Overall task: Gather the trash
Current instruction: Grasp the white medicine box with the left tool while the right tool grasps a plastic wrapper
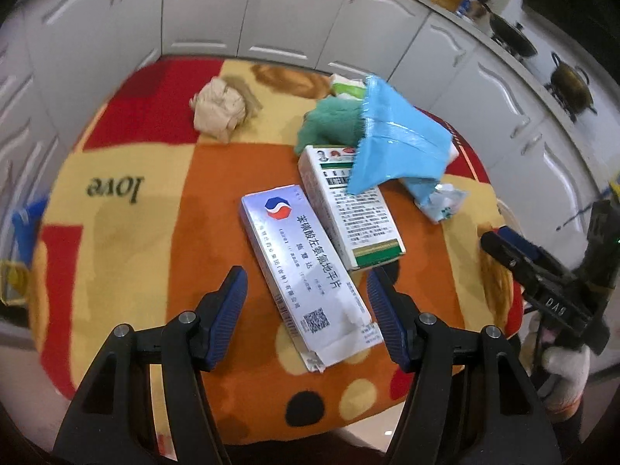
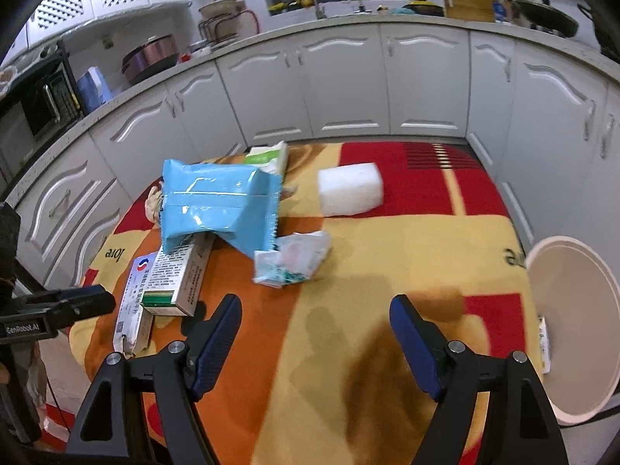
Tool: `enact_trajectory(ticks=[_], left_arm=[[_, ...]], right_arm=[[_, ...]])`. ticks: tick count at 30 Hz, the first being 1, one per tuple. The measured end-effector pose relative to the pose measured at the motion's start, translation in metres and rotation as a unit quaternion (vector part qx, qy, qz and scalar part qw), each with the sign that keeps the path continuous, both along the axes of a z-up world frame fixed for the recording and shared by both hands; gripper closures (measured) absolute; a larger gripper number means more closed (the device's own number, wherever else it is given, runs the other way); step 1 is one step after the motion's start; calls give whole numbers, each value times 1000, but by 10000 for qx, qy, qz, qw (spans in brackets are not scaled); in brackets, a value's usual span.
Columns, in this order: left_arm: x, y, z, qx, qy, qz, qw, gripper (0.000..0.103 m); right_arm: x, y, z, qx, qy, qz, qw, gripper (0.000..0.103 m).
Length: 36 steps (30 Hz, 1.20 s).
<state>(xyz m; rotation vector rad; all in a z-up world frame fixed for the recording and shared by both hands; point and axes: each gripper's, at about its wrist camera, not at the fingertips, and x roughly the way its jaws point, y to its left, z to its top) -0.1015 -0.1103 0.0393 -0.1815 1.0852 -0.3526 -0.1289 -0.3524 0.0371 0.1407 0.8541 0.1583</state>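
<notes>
- Orange, red and yellow blanket (image 2: 348, 333) covers the surface; the trash lies scattered on it.
- Left gripper (image 1: 306, 302) is released, its blue pads spread to either side of the near end of a silver-white medicine box (image 1: 302, 275) without visibly touching it.
- Just beyond and to the right of that box lies a green-and-white medicine box (image 1: 352, 217), side by side with the first one.
- Over the far end of the green-and-white box sits a blue plastic wrapper (image 1: 399, 143), with a green crumpled piece (image 1: 329, 128) behind it and a white-green tissue pack (image 1: 348, 87) further back.
- Ahead and left of the left gripper, well apart, rests a crumpled beige paper ball (image 1: 219, 110).
- Right gripper (image 2: 316, 325) is also released and holds nothing, above bare blanket.
- Ahead of it and slightly left lies a torn white-teal wrapper (image 2: 294, 257), touching the blue wrapper's edge.
- Farther ahead sits a white foam block (image 2: 350, 188).
- To the right of the right gripper stands a cream-coloured bin (image 2: 569, 407); a white packet (image 2: 543, 343) with green print lies against its inner wall.
</notes>
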Motion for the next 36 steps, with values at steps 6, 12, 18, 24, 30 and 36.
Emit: enact_trajectory(ticks=[6,12,18,24,30,36], left_arm=[[13,-8,-16,28,110,-30,9999,40],[20,-10,-23,14,117,-163,9998,34],[21,2,-26,299,224,-290,9989,34],[31,-9,-26,285,177,-215,9992,34],[32,-10,-26,364,76,-242,9990,49],[24,3,-12,212,-47,-230,9995,50]], right_arm=[[17,14,-8,-63,138,110,9998,25],[33,18,-16,-93,250,138,9995,23],[42,19,-21,-129,298,195,9993,23],[52,18,-26,-78,341,142,9993,23],[58,13,-31,-69,315,91,9994,58],[35,3,-15,41,82,225,9997,72]])
